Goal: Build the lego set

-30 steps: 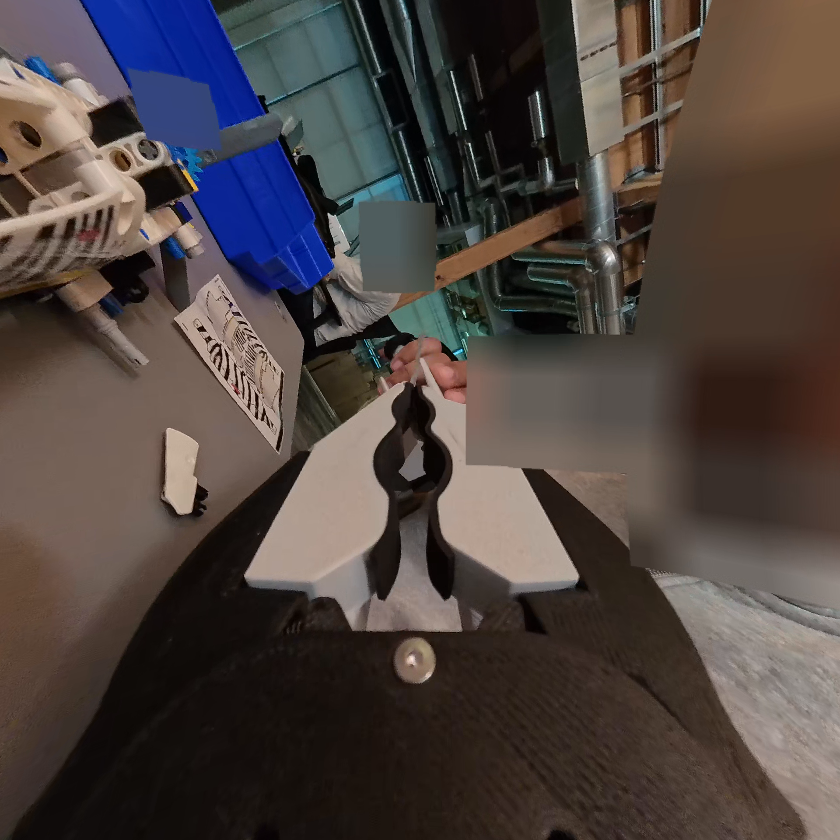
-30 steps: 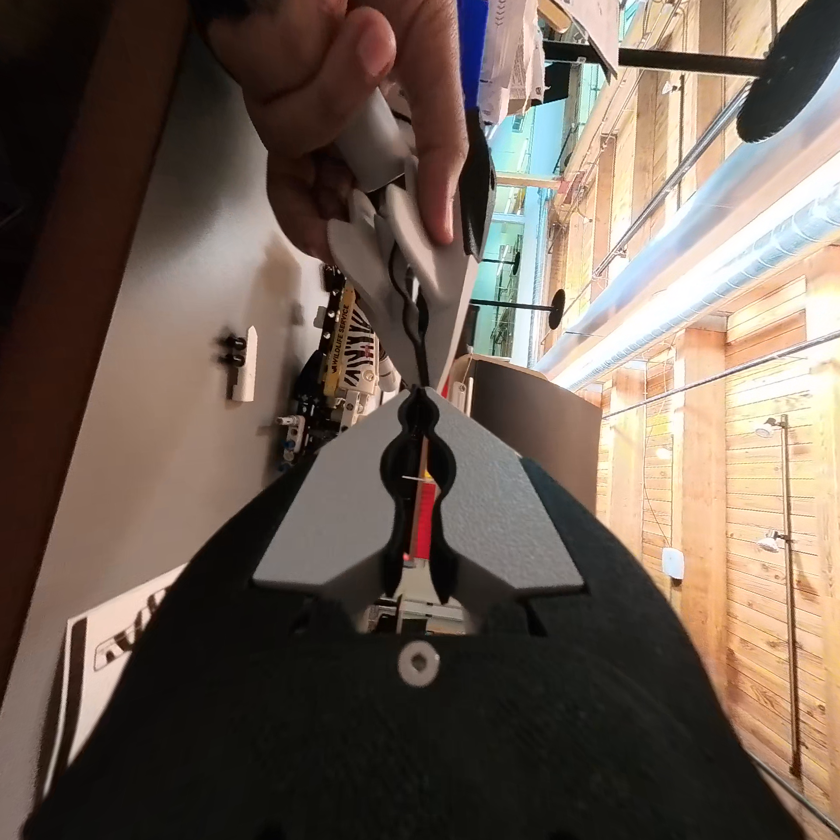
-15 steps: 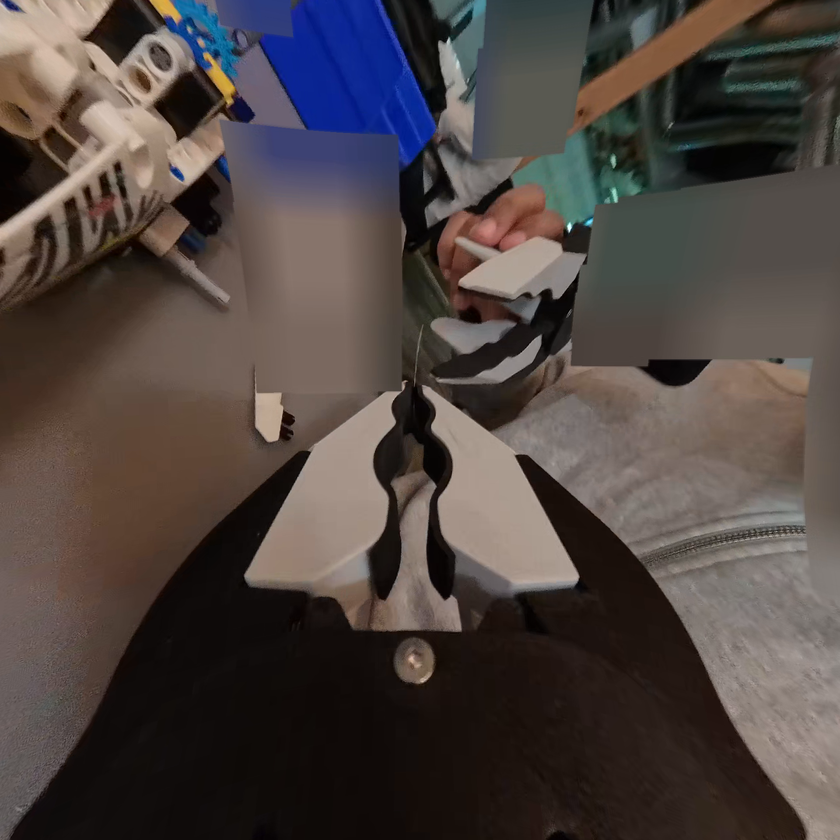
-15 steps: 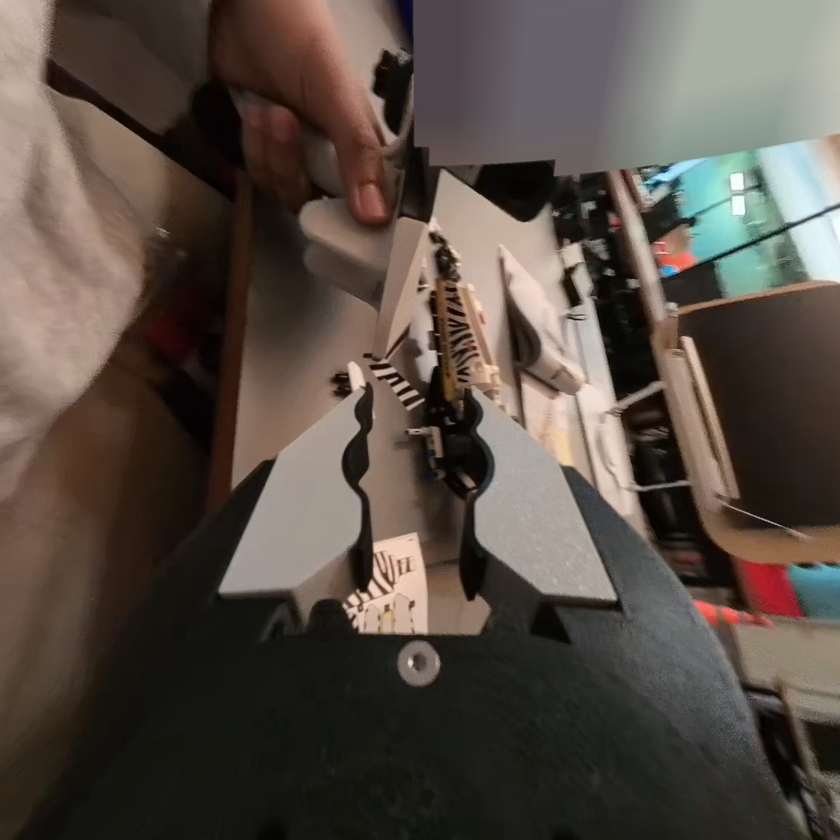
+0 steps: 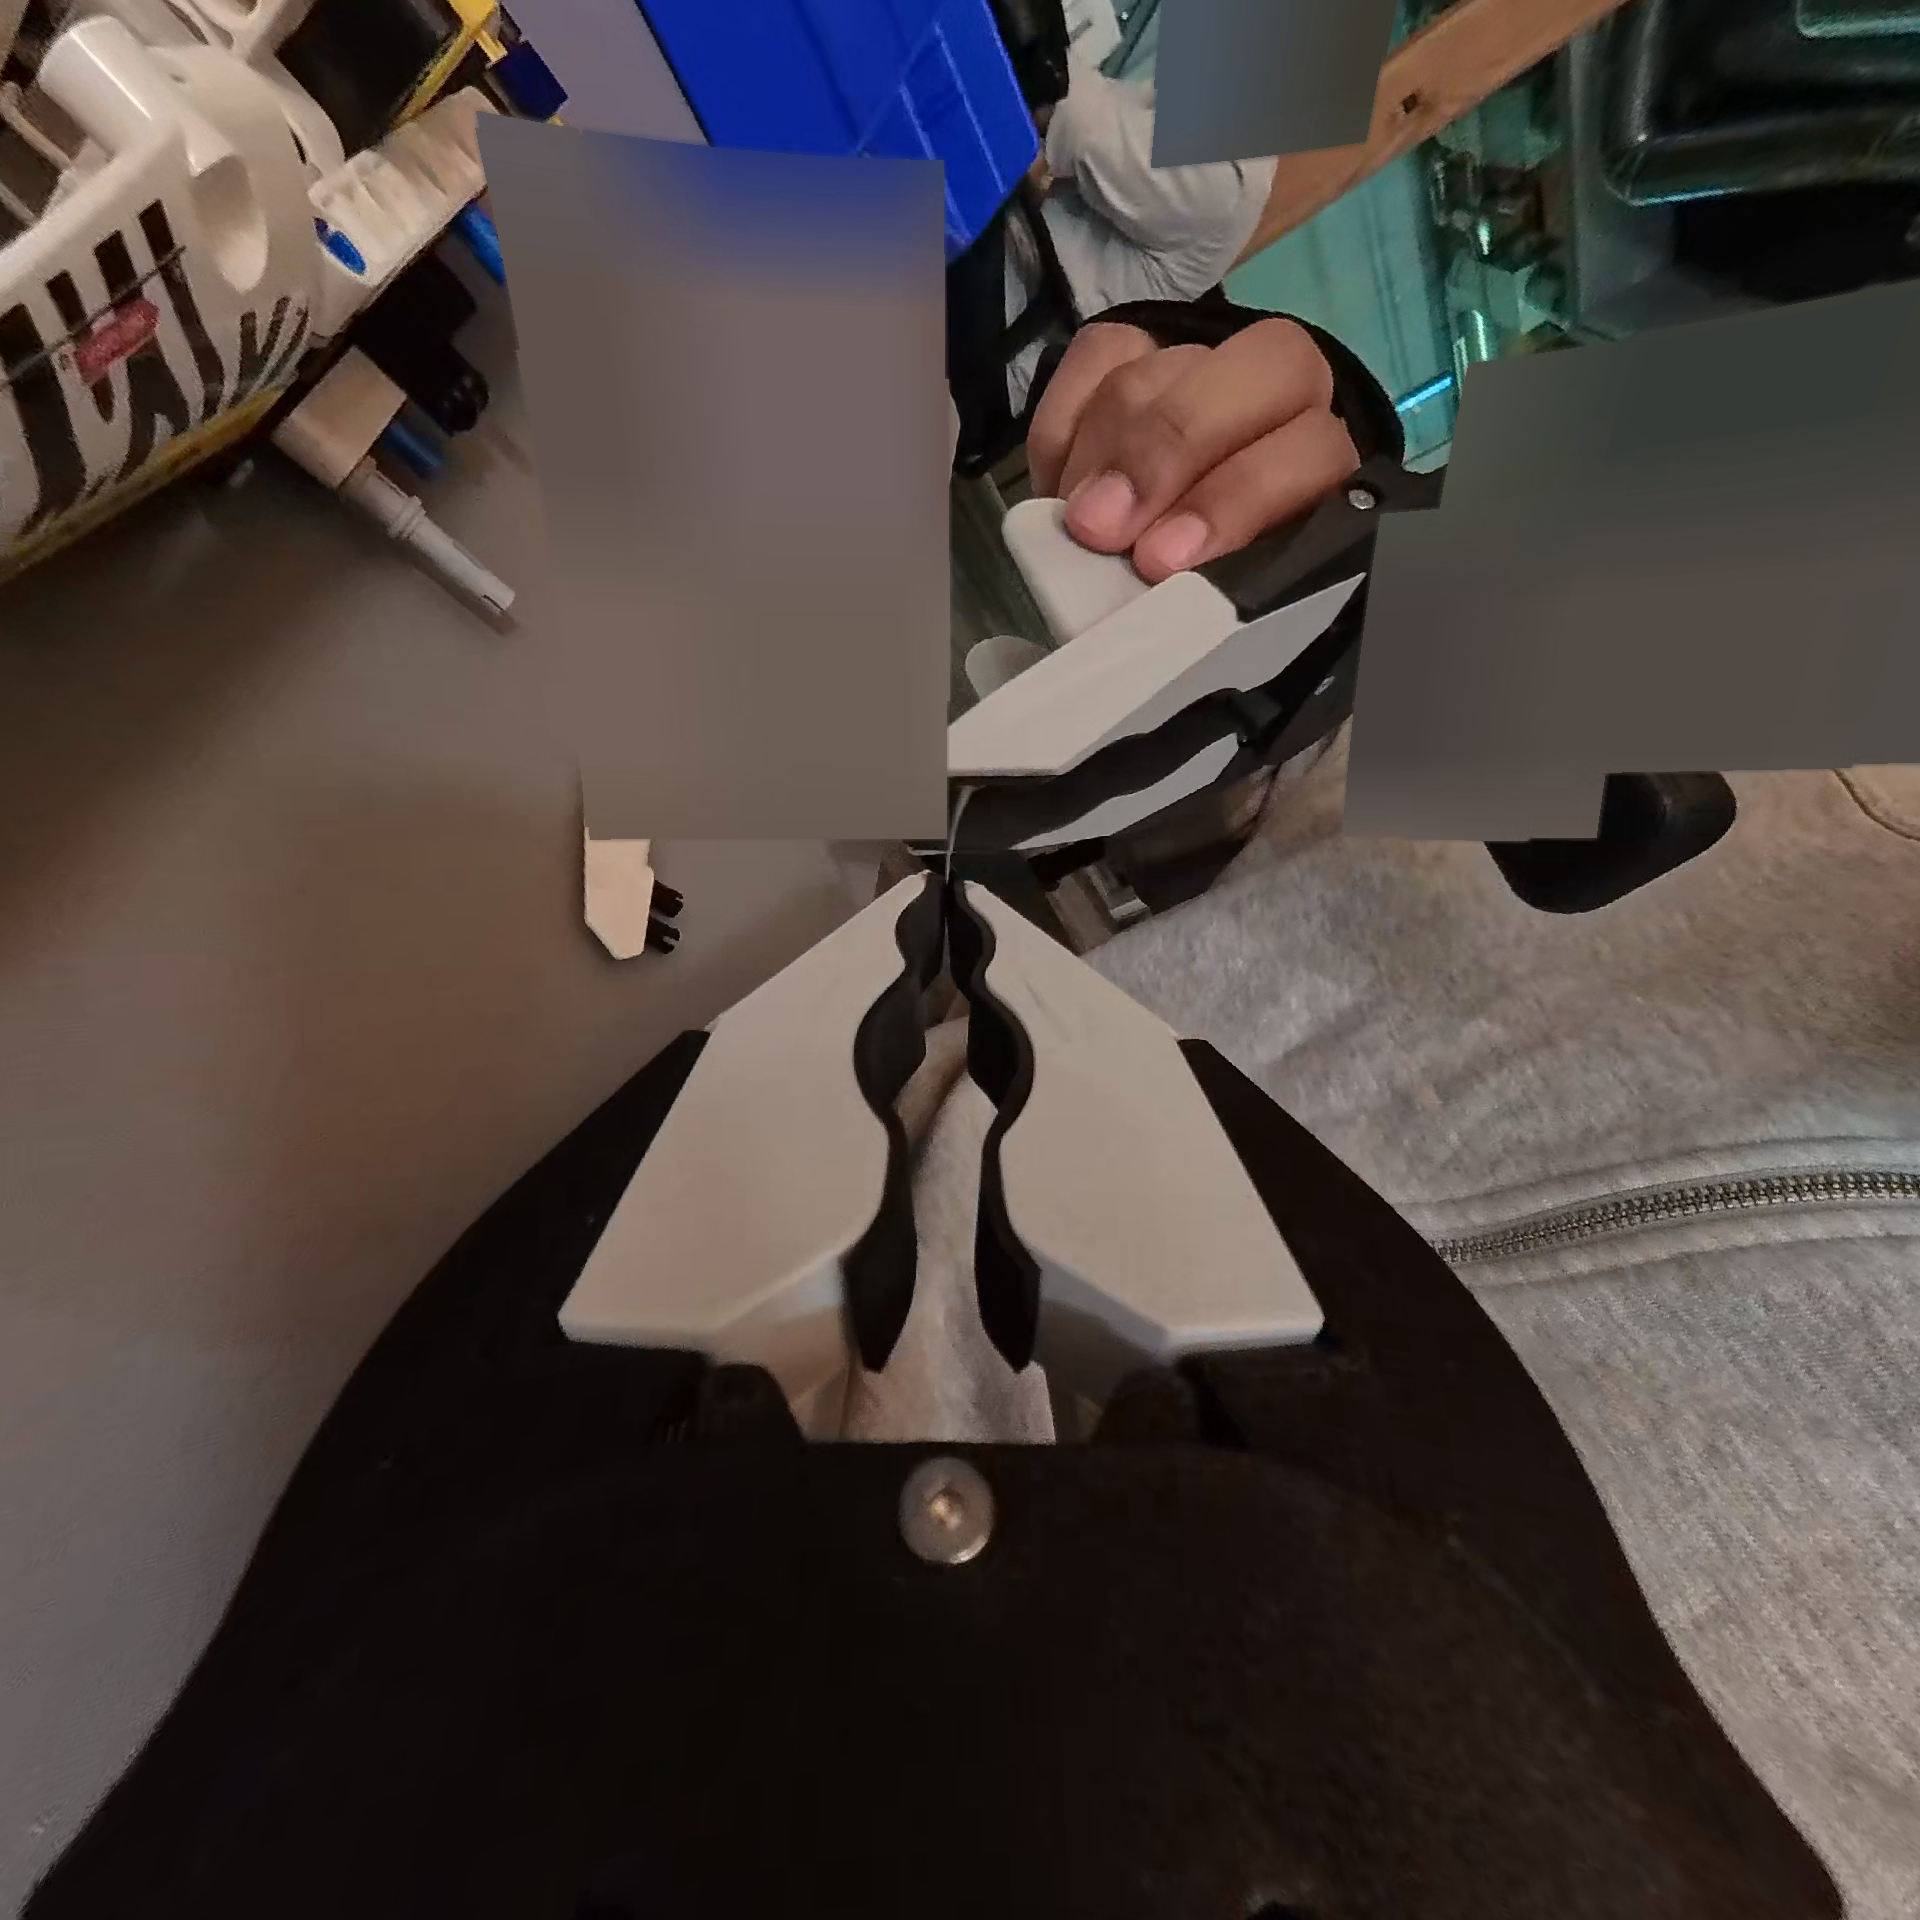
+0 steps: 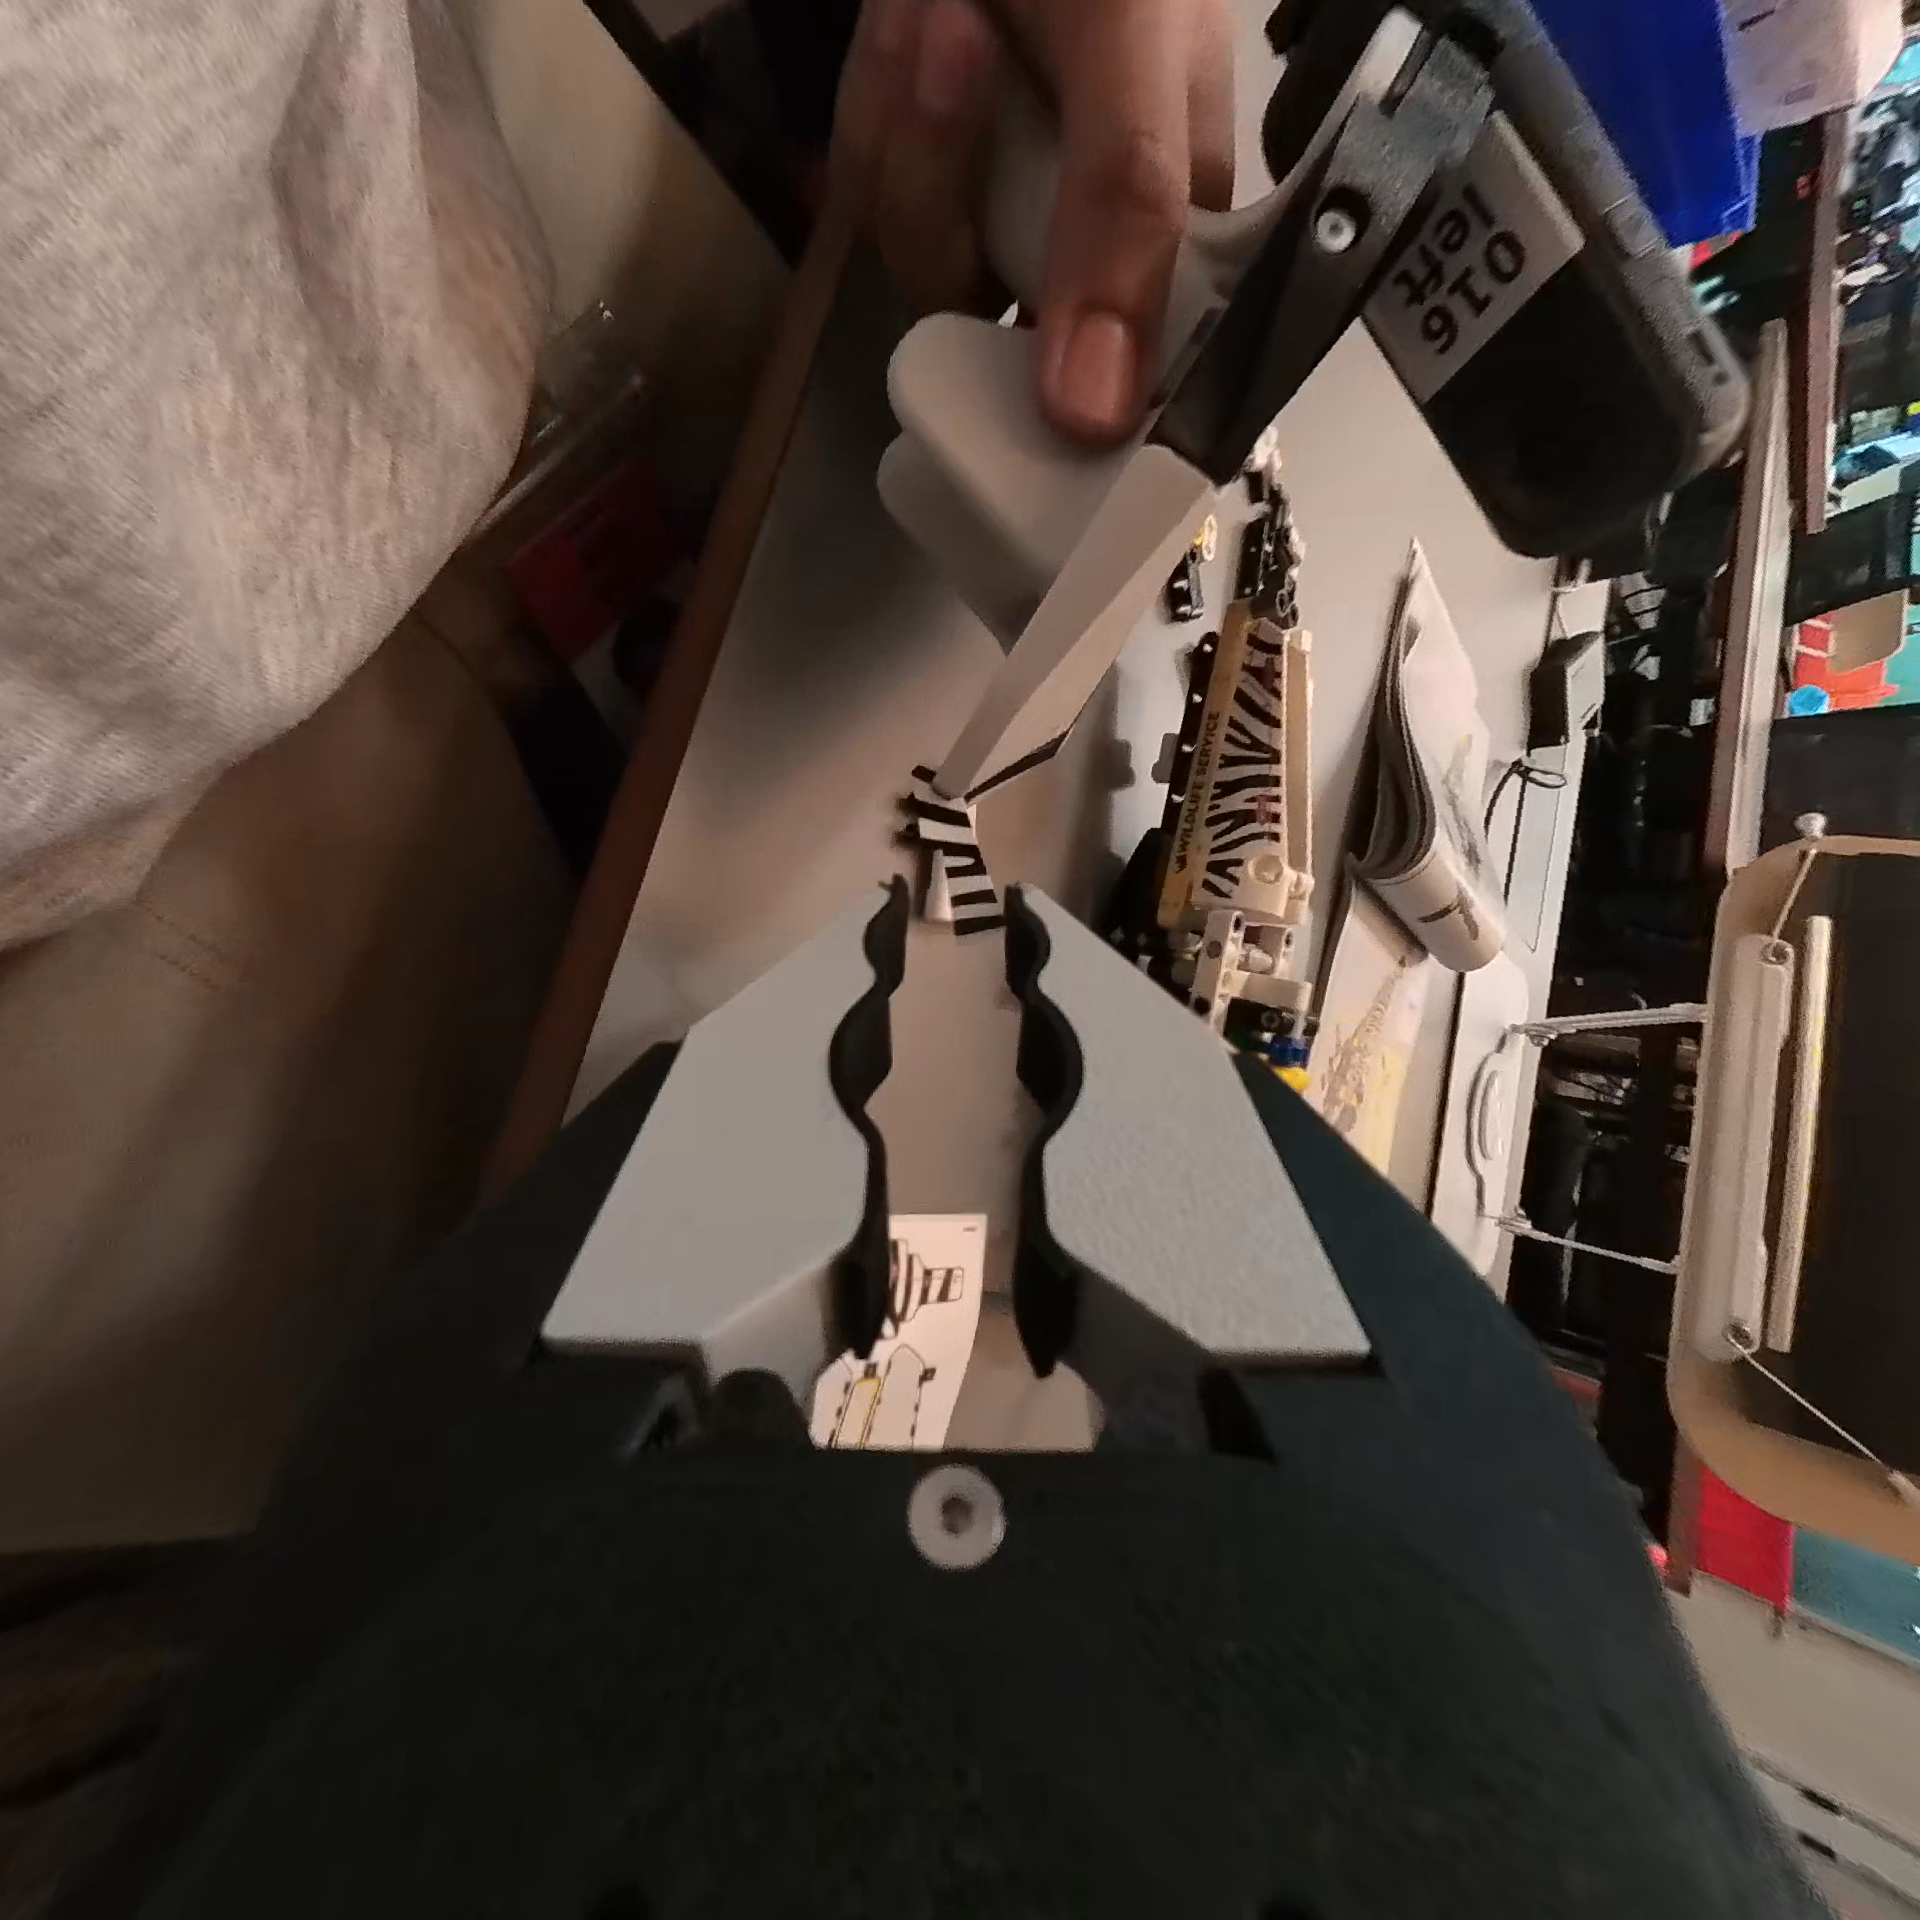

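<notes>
My left gripper is shut on a small zebra-striped sticker, which shows only as a thin edge in the left wrist view. In the right wrist view the left gripper comes down from above and holds the sticker just past my open, empty right gripper. A small white panel piece with black pins lies on the grey table, to the left of the left gripper's tip. The zebra-striped lego vehicle stands farther back on the table and also shows in the left wrist view.
A sticker sheet lies on the table under the right gripper. An instruction booklet lies beyond the vehicle. A blue bin stands at the back. The table's wooden edge and the person's grey sweater are close by. Both grippers' tips are close together, under 4 cm apart.
The right gripper has opened and let go of the sticker, which stays in the left gripper. Both grippers have swung down from pointing up toward the table.
</notes>
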`<state>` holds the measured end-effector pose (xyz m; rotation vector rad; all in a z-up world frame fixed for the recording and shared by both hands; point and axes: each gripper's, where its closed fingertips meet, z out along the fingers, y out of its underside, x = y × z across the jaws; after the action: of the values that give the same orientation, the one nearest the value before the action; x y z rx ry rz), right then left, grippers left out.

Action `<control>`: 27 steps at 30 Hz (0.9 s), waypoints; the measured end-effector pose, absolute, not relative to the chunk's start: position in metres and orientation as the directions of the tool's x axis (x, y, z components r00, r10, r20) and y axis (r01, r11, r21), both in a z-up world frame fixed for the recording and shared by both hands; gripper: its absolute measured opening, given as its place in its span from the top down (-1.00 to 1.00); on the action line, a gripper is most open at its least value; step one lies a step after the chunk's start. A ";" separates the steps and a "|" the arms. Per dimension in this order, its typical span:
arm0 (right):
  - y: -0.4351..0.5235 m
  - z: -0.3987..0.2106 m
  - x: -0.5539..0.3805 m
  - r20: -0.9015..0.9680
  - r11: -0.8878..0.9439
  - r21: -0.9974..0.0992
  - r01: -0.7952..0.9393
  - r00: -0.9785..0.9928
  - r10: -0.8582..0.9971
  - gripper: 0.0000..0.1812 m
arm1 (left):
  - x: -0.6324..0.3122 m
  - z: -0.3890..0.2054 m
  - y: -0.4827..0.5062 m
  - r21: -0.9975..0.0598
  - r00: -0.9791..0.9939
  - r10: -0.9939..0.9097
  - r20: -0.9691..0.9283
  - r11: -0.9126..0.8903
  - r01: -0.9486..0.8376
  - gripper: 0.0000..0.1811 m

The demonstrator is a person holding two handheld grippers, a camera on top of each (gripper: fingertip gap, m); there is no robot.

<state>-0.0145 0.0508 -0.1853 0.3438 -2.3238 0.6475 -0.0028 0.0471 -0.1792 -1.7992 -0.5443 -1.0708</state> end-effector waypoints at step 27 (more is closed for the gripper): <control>0.049 -0.183 -0.007 0.661 0.823 -0.402 -0.401 -0.749 -0.042 0.94 | -0.001 -0.175 0.042 -0.502 0.516 -0.104 0.850 -0.458 0.734 0.83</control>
<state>-0.0074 0.0486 -0.1828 0.3237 -2.3391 0.7061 -0.0012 0.0419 -0.1755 -1.7866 -0.5277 -1.0813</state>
